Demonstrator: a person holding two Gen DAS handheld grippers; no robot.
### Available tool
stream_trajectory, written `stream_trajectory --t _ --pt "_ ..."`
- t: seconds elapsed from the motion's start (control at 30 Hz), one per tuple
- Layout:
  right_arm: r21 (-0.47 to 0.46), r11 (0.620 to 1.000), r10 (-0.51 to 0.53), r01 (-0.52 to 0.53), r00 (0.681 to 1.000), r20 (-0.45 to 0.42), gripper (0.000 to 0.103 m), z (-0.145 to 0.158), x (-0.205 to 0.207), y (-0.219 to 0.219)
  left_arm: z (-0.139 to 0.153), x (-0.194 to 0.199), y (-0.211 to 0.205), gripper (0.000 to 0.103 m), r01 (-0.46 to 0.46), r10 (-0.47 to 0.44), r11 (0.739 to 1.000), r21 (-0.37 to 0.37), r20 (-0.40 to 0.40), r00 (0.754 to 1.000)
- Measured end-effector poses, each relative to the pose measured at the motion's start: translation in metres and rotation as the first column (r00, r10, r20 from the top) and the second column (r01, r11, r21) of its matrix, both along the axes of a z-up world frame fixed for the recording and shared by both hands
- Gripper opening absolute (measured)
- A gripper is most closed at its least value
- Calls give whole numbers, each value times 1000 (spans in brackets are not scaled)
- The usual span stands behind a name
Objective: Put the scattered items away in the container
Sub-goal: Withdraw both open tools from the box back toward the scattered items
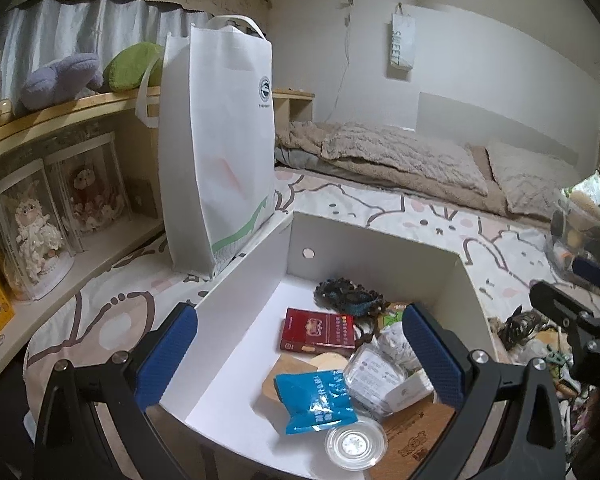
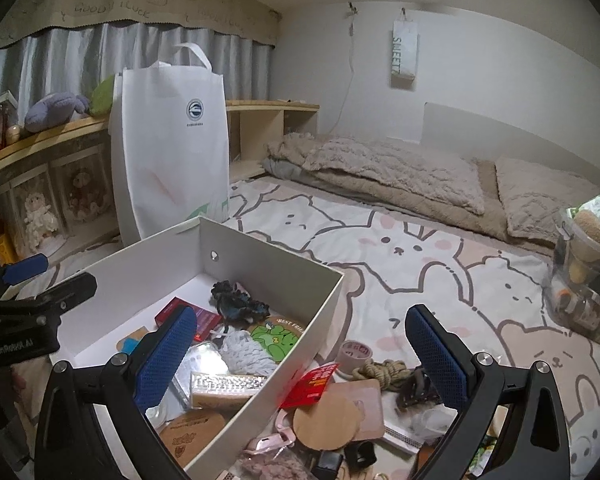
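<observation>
Midway through the tidy-up, both claws gape empty: the left claw (image 1: 300, 356) hangs over the white box (image 1: 374, 242) on the bed, already holding a blue packet (image 1: 316, 402) and red book (image 1: 320, 332), while the right claw (image 2: 300, 354) faces the clutter (image 2: 340, 408) beside it, rope (image 2: 382, 370) and tape roll (image 2: 354, 352) still loose.

bed (image 2: 420, 264) | on it: white box (image 2: 260, 256), tote bag (image 2: 172, 152), blanket (image 2: 380, 164), misc clutter (image 2: 360, 392)

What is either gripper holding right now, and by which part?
Nothing. The left gripper is open above the white box, and the right gripper is open over the scattered items.
</observation>
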State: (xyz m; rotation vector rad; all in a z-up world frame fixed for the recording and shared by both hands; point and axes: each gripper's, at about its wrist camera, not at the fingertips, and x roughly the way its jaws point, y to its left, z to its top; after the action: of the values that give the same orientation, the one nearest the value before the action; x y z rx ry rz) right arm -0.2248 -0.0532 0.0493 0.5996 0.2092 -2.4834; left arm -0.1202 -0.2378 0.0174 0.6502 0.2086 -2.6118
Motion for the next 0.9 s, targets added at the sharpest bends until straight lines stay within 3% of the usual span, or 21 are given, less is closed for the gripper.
stream_trajectory --t 0.53,0.9 --pt "-33 992 -125 123 989 -75 103 24 12 69 18 8 16 103 -5 6 1000 3 -87 996" --pt "-45 974 -227 224 970 -86 103 27 16 131 27 2 44 103 56 -57 998 -11 -122 991"
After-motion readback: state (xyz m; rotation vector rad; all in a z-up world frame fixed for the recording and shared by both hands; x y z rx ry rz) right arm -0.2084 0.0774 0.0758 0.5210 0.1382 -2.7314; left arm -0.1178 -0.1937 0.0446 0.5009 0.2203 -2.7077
